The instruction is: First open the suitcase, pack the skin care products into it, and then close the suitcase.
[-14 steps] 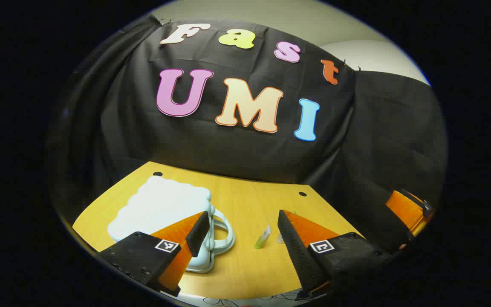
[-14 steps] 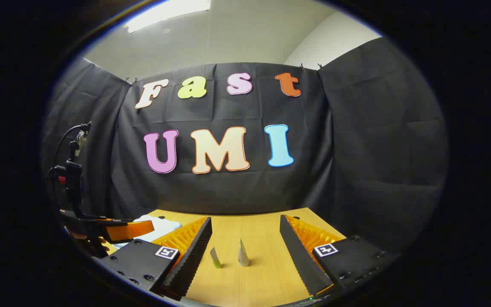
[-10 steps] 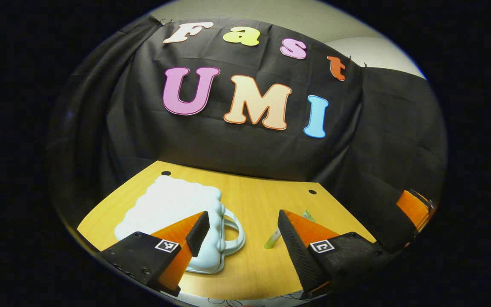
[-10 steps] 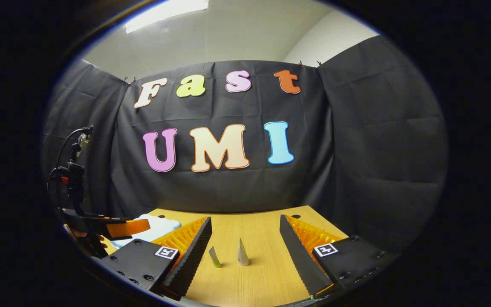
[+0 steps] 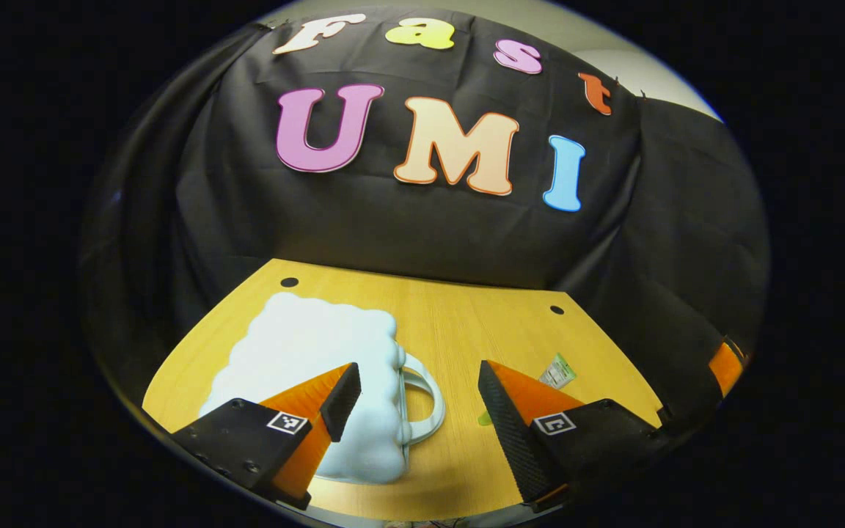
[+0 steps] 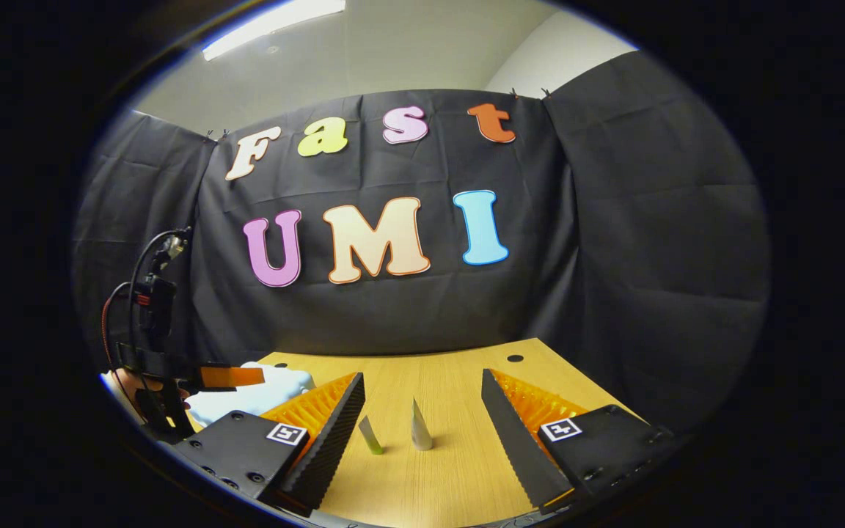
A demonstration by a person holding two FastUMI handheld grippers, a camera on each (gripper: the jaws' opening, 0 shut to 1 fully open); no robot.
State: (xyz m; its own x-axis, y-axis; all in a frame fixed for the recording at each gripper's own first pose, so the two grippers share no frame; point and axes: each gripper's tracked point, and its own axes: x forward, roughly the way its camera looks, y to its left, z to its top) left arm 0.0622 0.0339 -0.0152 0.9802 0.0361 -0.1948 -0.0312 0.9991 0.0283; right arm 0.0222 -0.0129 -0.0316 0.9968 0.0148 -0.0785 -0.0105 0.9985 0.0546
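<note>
Left gripper (image 5: 416,396): black housings with square fiducial tags, screws, ribbed wedge fingers. Right gripper (image 6: 422,422): the same build. Seen there: the left unit's black mast, red and black cables.

The left gripper (image 5: 419,396) has moved forward toward the suitcase (image 5: 320,374).

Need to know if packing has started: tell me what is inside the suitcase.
The pale blue suitcase lies closed on the table, so its inside is hidden. Two skin care tubes stand on the table outside it.
</note>
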